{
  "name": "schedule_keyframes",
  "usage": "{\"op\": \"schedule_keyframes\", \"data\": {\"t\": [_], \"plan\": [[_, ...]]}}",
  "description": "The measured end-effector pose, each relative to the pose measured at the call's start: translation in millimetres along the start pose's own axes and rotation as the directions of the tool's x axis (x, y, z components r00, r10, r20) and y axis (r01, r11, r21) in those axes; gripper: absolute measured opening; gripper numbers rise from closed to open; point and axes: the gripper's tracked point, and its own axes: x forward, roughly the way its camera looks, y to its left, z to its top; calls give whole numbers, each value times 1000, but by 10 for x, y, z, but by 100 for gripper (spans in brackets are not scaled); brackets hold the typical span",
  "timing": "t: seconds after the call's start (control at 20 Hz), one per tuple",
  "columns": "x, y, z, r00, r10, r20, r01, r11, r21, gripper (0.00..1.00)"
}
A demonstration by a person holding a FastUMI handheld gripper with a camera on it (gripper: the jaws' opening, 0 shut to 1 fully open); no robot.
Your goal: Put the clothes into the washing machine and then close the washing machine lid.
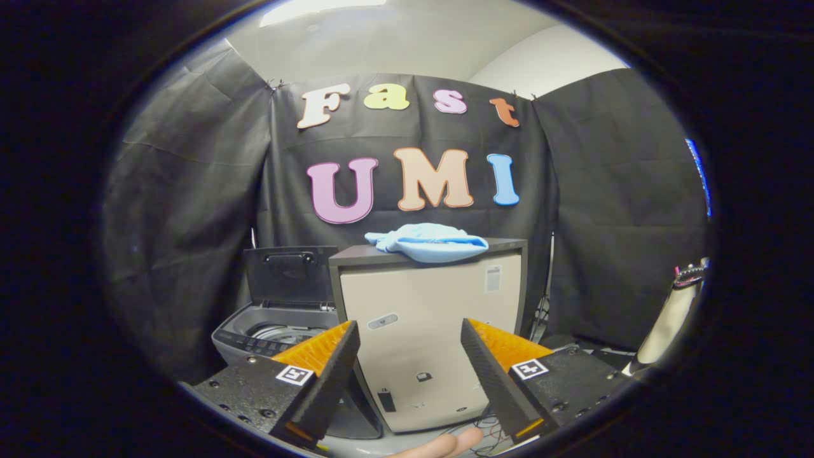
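A light blue piece of clothing (429, 242) lies crumpled on top of a beige cabinet (432, 331), well beyond my fingers. To the cabinet's left stands a small grey top-loading washing machine (273, 334) with its dark lid (289, 275) raised upright, the drum opening visible below it. My gripper (410, 331) is open, fingers spread wide with nothing between them, held low in front of the cabinet's face. The left finger overlaps the washer's front corner in the view.
Black cloth walls close the booth behind and on both sides. A pale object with a dark top (674, 312) leans at the right. Cables (489, 429) lie on the floor by the cabinet's base. A person's fingers (445, 445) show below the gripper.
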Motion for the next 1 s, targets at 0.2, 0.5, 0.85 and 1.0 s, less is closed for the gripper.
{"op": "schedule_keyframes", "data": {"t": [0.2, 0.5, 0.85, 1.0], "plan": [[268, -2, 166, 1000, -8, -3, 8, 1000, -11, 97], [937, -113, 507, 997, -34, -66, 33, 999, -20, 97], [2378, -360, 1023, 973, -128, -193, 119, 991, -58, 98], [3007, -284, 1011, 958, -104, -268, 98, 995, -36, 97]]}}
